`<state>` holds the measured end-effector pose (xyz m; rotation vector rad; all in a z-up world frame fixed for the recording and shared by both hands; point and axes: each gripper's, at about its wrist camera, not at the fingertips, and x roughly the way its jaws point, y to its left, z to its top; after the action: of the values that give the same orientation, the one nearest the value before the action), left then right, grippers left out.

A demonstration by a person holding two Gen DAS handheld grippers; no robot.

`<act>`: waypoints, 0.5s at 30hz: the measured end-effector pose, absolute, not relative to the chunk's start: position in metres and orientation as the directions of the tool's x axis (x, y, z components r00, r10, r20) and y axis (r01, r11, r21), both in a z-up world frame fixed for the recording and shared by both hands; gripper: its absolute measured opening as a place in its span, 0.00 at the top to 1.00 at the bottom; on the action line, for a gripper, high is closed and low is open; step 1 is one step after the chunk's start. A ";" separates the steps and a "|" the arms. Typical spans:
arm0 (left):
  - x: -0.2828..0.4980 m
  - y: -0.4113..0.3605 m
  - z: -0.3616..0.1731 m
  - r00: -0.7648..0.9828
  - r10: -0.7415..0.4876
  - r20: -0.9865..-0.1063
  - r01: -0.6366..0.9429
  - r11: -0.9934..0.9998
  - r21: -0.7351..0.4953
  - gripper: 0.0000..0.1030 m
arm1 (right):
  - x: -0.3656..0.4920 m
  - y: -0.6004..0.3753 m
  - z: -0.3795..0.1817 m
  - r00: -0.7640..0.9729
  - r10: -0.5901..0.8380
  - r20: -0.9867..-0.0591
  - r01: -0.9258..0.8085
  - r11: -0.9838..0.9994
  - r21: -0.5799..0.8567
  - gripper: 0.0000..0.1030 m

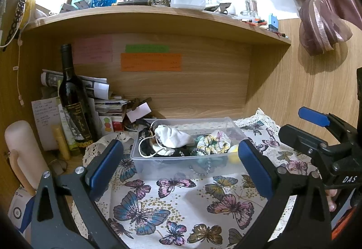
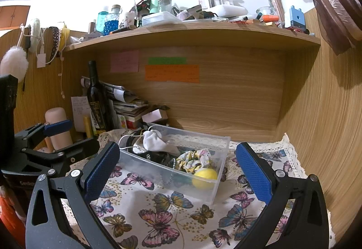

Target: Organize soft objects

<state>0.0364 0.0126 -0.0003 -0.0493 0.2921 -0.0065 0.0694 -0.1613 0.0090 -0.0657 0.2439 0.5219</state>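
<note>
Clear plastic bin (image 1: 181, 167) of soft things sits ahead of both wide-open, empty hand-held grippers: left (image 1: 181, 165), right (image 2: 178, 172).

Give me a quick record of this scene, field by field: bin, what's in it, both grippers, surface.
bin: clear plastic bin, on the butterfly cloth
contents: white sock, floral scrunchie, yellow ball, dark items underneath
left gripper: open, empty, facing the bin
right gripper: open, empty, facing the bin
behind: wine bottle, cluttered shelf
</note>
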 end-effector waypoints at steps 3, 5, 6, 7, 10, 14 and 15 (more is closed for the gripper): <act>0.036 0.012 -0.001 0.956 -0.021 -0.292 0.007 0.999 -0.051 0.00 | 0.069 -0.161 0.009 0.839 0.485 -0.247 -0.501 0.866 0.001 0.00; 0.036 0.012 -0.001 0.956 -0.025 -0.293 0.011 0.999 -0.048 0.00 | 0.069 -0.161 0.009 0.839 0.484 -0.248 -0.499 0.866 0.001 0.00; 0.036 0.011 -0.001 0.956 -0.025 -0.292 0.012 0.999 -0.046 0.00 | 0.069 -0.161 0.009 0.839 0.484 -0.248 -0.500 0.866 0.001 0.00; 0.036 0.010 -0.001 0.956 -0.023 -0.292 0.010 0.999 -0.047 0.00 | 0.069 -0.162 0.009 0.839 0.485 -0.247 -0.501 0.866 0.001 0.00; 0.036 0.010 0.000 0.958 -0.016 -0.286 0.004 0.999 -0.042 0.00 | 0.070 -0.162 0.009 0.838 0.487 -0.248 -0.502 0.865 0.002 0.00; 0.038 0.013 0.001 0.955 -0.032 -0.294 0.016 0.998 -0.059 0.00 | 0.069 -0.163 0.007 0.839 0.484 -0.249 -0.499 0.867 0.003 0.00; 0.038 0.014 0.001 0.955 -0.039 -0.295 0.019 0.998 -0.068 0.00 | 0.069 -0.163 0.007 0.839 0.484 -0.250 -0.499 0.867 0.003 0.00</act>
<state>0.0382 0.0139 0.0007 -0.0645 0.3012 -0.0295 0.0694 -0.1627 0.0069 -0.0629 0.2475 0.5197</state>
